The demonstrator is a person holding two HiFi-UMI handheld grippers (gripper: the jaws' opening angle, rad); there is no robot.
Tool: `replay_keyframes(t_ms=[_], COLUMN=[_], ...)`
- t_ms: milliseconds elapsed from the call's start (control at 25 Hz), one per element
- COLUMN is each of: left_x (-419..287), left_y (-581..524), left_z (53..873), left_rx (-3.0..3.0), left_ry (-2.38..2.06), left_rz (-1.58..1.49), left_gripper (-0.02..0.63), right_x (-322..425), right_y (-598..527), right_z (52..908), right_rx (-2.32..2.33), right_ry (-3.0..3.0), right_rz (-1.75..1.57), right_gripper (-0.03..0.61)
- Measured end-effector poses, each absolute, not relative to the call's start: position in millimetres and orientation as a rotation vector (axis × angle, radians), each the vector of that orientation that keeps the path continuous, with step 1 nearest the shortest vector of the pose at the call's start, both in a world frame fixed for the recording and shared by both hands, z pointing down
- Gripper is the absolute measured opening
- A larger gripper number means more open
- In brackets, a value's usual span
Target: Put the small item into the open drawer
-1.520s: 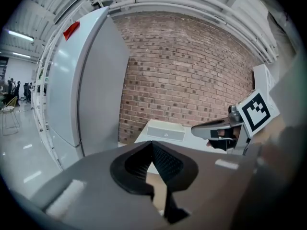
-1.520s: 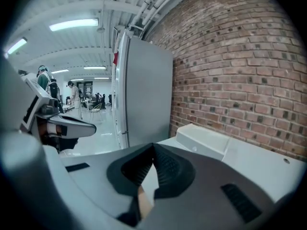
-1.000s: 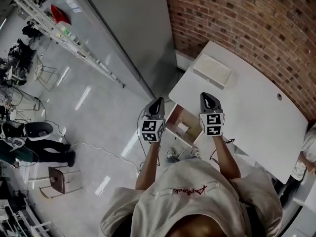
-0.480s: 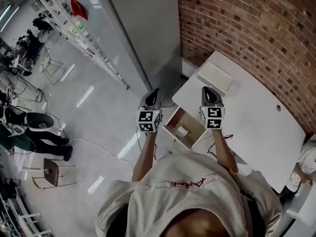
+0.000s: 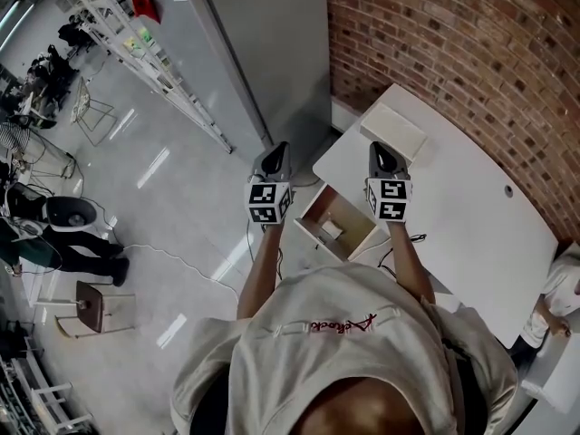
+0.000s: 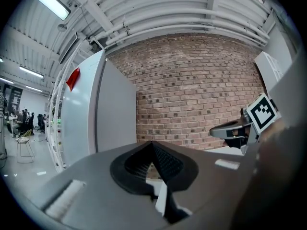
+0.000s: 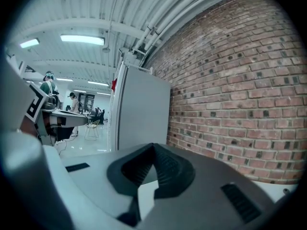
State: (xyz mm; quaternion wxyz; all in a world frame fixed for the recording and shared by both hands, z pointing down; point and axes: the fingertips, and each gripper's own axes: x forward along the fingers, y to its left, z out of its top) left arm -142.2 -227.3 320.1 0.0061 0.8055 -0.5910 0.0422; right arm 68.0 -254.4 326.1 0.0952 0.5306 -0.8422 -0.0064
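— Two claws up, and neither has anything in it?

— Neither. The left claw [image 6: 152,145] has its ribbed pads closed tip to tip, with only a sliver of daylight lower down and nothing caught there. The right claw [image 7: 153,147] is the same: pads together, empty.

— Why are they held so high?

— My guess is a resting pose. Both point level at the red brick wall [image 5: 453,43], side by side and well above the work, so they block nothing below. From the head view the left one hangs over the glossy grey floor [image 5: 181,207], off the left end of the white rectangular surface [image 5: 462,216]. The right one sits over that surface's near edge.

— And the drawer?

— The open wooden drawer [image 5: 352,216] is pulled out from the near edge at the left end, between the two claws and below them. Open that far, its whole floor shows from above.

— Where's the thing to be put away?

— A small white block [image 5: 332,230] lies on the drawer's floor, towards the front panel. With both claws empty and the block inside, I'd judge the placing done, though I can't rule out another piece meant for it.

— Anything else on top?

— Only a flat white box [image 5: 392,131] at the far left corner, next to the brick, well apart from the claws.
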Motion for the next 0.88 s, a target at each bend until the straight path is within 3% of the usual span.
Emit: replay_keyframes(t_ms=[880], left_x=[-137.2], left_y=[-223.7], left_z=[324.3], left_rx=[2.514], left_ry=[-1.846], left_rz=[0.136], left_gripper=[0.009], right_x=[66.7], right_y=[-250.0], right_z=[332.8], right_rx=[1.544], right_ry=[-2.480], right_rz=[-0.009], right_gripper=[0.012])
